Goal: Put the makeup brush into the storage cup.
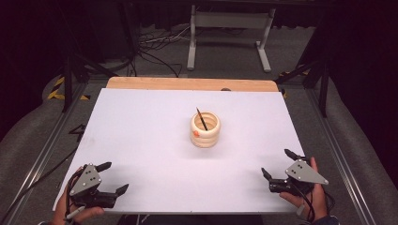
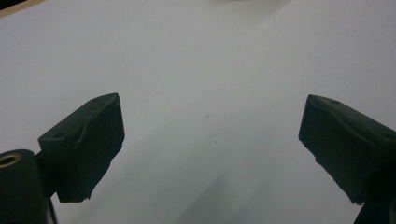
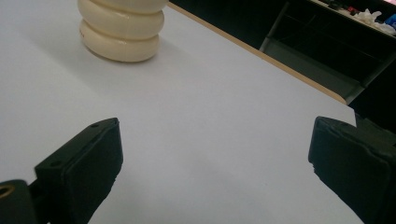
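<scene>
White table (image 1: pixel 155 140) bears a ringed pot (image 1: pixel 205 129); both grippers' jaws gape wide, empty.

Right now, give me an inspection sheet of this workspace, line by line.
Surface: white board on a wooden table, bare near both hands.
Job's things: ribbed cream holder at mid-board, upright, with a dark stick leaning inside.
Clutter: nothing seen on the board.
Grippers: left tongs open at the near left corner, empty; right tongs open at the near right edge, empty.
Cables: a cable trails from the left tongs; loose cables on the floor beyond.
Surroundings: grey floor, white frame legs at the back.
</scene>
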Available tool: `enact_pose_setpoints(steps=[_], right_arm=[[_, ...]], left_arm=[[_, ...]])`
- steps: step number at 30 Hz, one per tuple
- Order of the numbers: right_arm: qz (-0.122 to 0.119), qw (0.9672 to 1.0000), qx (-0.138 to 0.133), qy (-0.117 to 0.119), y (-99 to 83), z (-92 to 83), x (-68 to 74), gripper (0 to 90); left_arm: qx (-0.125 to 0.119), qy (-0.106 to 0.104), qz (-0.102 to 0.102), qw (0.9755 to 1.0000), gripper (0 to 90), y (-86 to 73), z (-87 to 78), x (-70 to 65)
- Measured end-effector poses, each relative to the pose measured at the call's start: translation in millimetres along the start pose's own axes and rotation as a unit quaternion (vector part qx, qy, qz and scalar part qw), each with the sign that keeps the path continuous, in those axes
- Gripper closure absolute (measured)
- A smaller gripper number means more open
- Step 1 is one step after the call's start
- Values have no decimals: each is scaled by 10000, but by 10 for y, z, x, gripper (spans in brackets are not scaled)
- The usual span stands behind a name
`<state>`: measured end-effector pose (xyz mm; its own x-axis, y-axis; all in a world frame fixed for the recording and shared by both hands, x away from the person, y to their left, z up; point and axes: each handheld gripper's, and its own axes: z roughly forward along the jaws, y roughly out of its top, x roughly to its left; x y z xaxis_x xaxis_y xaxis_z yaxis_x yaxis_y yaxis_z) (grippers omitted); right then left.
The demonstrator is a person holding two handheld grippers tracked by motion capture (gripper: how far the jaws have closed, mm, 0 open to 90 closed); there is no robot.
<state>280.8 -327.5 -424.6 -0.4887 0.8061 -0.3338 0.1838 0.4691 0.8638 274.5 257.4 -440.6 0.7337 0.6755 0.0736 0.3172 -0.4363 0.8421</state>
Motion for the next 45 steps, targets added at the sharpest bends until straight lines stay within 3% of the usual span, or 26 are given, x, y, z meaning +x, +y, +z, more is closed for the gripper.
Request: enact_pose_setpoints(steps=[10, 16, 21, 30, 33, 36, 41, 45], right_arm=[[176, 9998, 95, -93, -162, -91, -41, 35], [236, 9997, 48, -83, -167, -151, -4, 35], [23, 10000, 54, 71, -101, -108, 110, 35], [96, 9997, -56, 208, 6, -91, 259, 36], [249, 9992, -125, 288, 60, -64, 352, 37], [241, 9988, -182, 373, 116, -43, 425, 39], [31, 9975, -274, 644, 222, 5, 629, 40], [56, 9974, -326, 639, 233, 12, 633, 39]], left_arm=[[-17, -4, 21, 10000, 78, 16, 16, 16], [11, -12, 35, 10000, 78, 20, 23, 15], [10, -9, 44, 10000, 77, 15, 7, 8], [-15, -35, 82, 10000, 77, 28, 21, -9], [-21, -33, 71, 10000, 77, 31, 18, -5], [-4, -45, 33, 10000, 77, 25, 30, -2], [15, -32, 59, 10000, 77, 27, 32, -11], [17, -16, 44, 10000, 77, 17, 28, 1]])
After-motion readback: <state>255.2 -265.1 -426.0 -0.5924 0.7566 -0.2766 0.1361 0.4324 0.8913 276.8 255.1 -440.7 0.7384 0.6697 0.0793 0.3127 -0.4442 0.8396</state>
